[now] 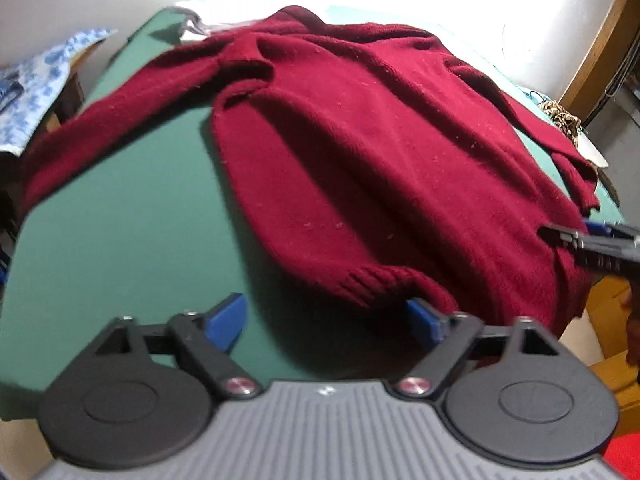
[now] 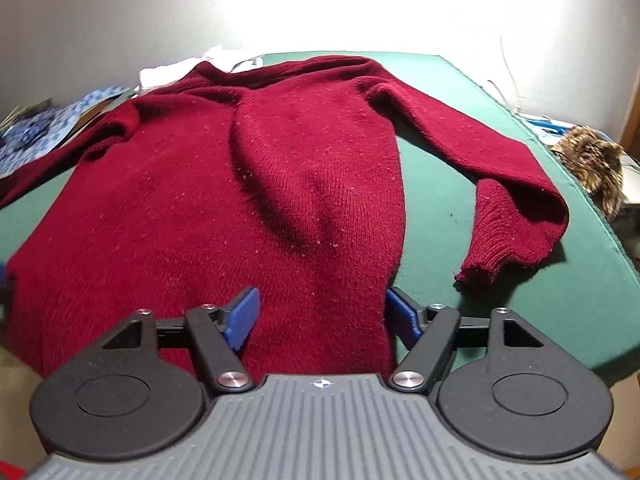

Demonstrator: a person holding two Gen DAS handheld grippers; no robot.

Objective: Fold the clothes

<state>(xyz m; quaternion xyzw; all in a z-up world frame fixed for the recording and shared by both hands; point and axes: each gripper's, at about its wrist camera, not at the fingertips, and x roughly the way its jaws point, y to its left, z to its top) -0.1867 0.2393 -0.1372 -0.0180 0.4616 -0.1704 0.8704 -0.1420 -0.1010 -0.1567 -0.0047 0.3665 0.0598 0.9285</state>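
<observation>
A dark red knit sweater [image 1: 360, 140] [image 2: 240, 200] lies spread on the green table [image 1: 120, 240] [image 2: 520, 300]. In the left wrist view my left gripper [image 1: 324, 314] is open at the sweater's near left corner. Its ribbed hem [image 1: 372, 284] lies just ahead of the blue pads [image 1: 226, 312], and nothing is gripped. My right gripper [image 2: 322, 314] [image 1: 560, 236] is open over the hem's right part, with cloth lying under and between its fingers but not pinched. The right sleeve [image 2: 500, 184] bends back on the table, cuff [image 2: 480, 272] towards me. The left sleeve [image 1: 100, 132] trails to the table's left edge.
A blue flowered cloth [image 1: 40, 80] [image 2: 48, 132] lies off the table's left side and white cloth [image 2: 180, 68] at the far edge. A brown furry thing [image 2: 592, 160] [image 1: 560, 116] sits past the right edge. A wooden frame [image 1: 600, 40] stands at the right.
</observation>
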